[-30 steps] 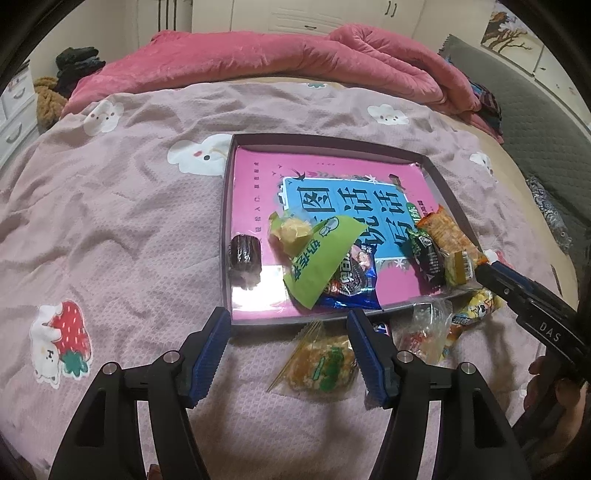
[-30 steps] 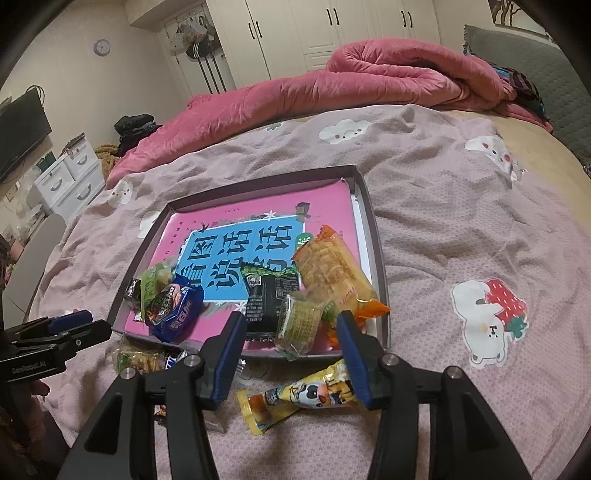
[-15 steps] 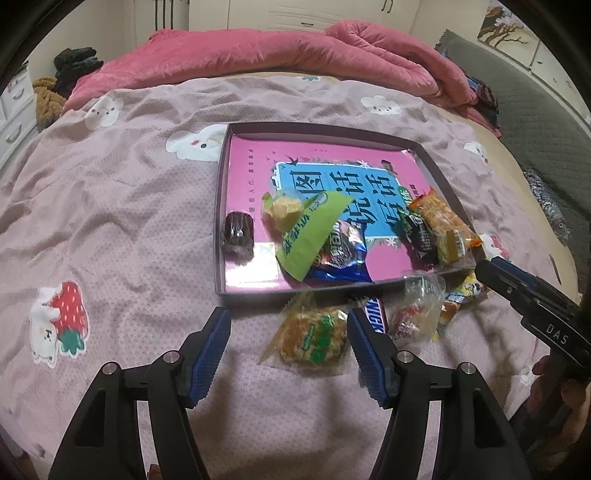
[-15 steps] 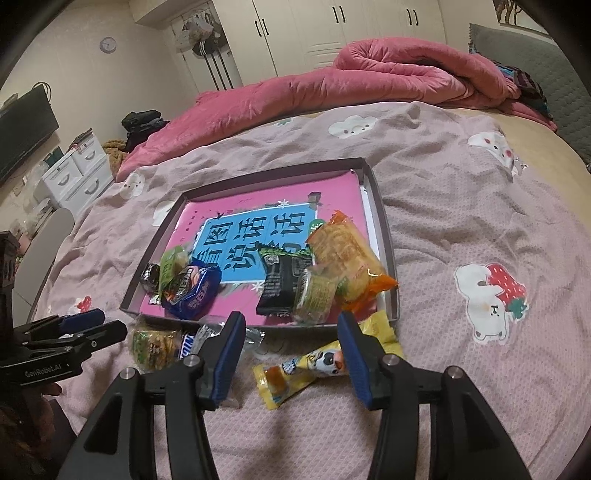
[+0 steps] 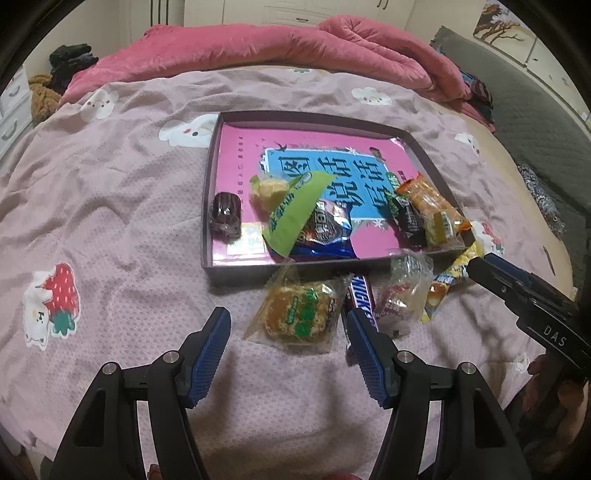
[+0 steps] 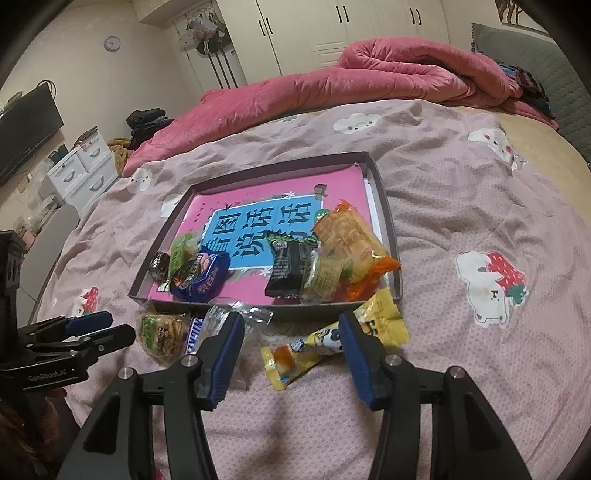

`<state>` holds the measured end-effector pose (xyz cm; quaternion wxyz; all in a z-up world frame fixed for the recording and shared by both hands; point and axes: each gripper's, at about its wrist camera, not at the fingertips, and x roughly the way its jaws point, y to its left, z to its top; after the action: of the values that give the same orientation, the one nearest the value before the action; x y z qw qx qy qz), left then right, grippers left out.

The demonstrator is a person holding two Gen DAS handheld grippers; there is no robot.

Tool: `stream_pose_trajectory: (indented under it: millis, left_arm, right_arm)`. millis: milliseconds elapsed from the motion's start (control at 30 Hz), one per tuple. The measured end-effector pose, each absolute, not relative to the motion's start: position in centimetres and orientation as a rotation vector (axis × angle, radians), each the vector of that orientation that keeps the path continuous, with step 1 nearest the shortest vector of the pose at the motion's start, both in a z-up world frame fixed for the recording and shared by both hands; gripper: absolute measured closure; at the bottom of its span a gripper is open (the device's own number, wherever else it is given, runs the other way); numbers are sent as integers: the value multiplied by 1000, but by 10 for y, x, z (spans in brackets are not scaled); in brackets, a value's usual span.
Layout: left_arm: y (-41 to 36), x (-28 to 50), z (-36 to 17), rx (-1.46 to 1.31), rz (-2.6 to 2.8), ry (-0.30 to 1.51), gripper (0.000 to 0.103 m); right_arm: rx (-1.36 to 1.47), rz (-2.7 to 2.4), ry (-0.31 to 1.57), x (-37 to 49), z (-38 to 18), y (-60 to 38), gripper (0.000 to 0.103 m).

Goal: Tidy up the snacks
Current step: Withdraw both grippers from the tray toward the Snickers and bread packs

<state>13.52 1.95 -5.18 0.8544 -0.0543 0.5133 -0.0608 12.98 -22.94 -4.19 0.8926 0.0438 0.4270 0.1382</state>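
We see the snacks in two groups on the bed. Inside the shallow box (image 5: pixel 424 146), on a pink book cover, lie a dark round candy (image 5: pixel 224 214), a green packet (image 5: pixel 295 210) over a blue packet (image 5: pixel 325 236), a black packet (image 5: pixel 406 219) and an orange packet (image 5: pixel 424 199). Just in front of the box wall, on the pink sheet (image 5: pixel 110 206), lie a clear-wrapped crispy cake (image 5: pixel 301 314), a Snickers bar (image 5: pixel 360 295) touching it, a clear wrapper with red candy (image 5: pixel 400 299) and a yellow cartoon packet (image 6: pixel 332 339).

Our left gripper (image 5: pixel 288 347) is wide, with nothing between its blue pads; it hovers above the sheet, and the crispy cake is near its tips, a little toward the right finger. Our right gripper (image 6: pixel 291 347) is wide too and holds nothing; the yellow cartoon packet lies between its fingers, and we cannot tell if the pads touch it.

Behind the box, a rolled pink blanket (image 6: pixel 332 85) lies across the bed, and white wardrobes (image 6: pixel 332 29) stand at the wall.
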Motion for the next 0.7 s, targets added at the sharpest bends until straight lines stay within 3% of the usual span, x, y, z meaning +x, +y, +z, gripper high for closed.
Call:
stream_pose_trajectory:
  millis: [700]
  left_arm:
    - [14, 127, -68, -103, -136, 1125, 36]
  right_arm:
    - [56, 366, 941, 116, -55, -201, 49]
